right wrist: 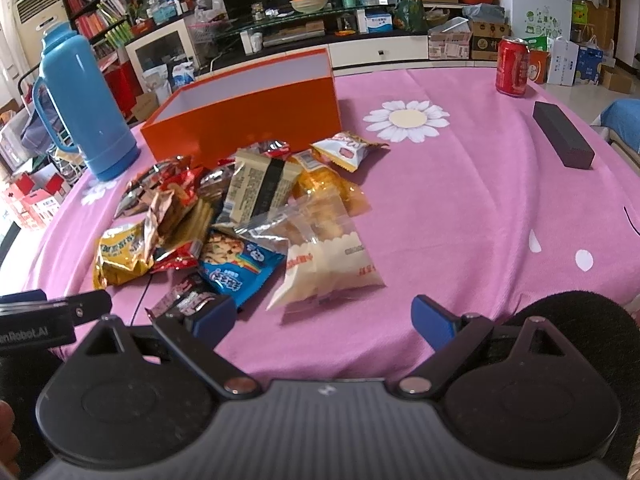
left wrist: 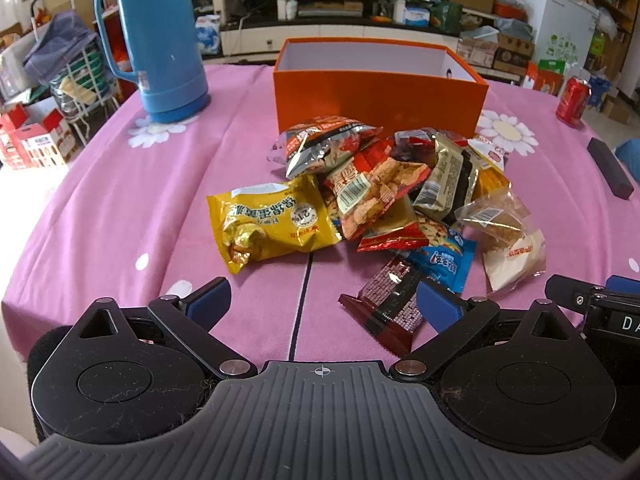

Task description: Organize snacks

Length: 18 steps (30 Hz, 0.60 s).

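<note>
Brown packet nearest my left gripper

My left gripper gapes empty; the brown packet lies just ahead-right (right gripper wide too).

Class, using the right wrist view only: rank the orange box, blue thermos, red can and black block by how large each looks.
1. orange box
2. blue thermos
3. black block
4. red can

Block and can look close; the can stands farther off, so their order is unsure.
</note>
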{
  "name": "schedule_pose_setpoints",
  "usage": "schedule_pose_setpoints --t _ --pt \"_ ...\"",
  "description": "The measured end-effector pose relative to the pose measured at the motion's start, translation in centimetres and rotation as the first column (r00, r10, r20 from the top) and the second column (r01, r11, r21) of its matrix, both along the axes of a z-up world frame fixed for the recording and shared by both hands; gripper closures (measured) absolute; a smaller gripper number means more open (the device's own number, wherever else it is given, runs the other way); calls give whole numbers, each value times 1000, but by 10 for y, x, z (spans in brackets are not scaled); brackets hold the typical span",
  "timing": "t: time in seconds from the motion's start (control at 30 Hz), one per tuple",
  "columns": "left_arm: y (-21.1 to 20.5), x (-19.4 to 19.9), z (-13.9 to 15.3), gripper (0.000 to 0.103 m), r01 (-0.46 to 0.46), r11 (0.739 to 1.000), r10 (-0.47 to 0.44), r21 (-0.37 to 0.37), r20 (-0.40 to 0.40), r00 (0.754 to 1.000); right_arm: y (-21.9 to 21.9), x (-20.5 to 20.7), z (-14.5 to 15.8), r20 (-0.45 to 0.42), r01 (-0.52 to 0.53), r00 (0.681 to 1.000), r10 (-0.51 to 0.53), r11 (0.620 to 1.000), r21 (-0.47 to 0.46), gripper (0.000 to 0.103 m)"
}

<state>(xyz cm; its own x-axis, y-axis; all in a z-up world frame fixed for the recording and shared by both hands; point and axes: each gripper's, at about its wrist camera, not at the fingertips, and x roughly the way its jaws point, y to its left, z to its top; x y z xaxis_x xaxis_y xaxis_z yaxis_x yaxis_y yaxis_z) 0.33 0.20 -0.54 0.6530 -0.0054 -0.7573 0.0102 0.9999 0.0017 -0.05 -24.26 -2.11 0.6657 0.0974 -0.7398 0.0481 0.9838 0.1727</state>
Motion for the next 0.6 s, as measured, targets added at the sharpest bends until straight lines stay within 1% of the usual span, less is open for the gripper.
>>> schedule_pose_setpoints --t 0.6 --pt "3 0 -1 20 -5 1000 4 -7 -13 1000 3 1 -2 -13 -14 1000 14 1000 -2 11"
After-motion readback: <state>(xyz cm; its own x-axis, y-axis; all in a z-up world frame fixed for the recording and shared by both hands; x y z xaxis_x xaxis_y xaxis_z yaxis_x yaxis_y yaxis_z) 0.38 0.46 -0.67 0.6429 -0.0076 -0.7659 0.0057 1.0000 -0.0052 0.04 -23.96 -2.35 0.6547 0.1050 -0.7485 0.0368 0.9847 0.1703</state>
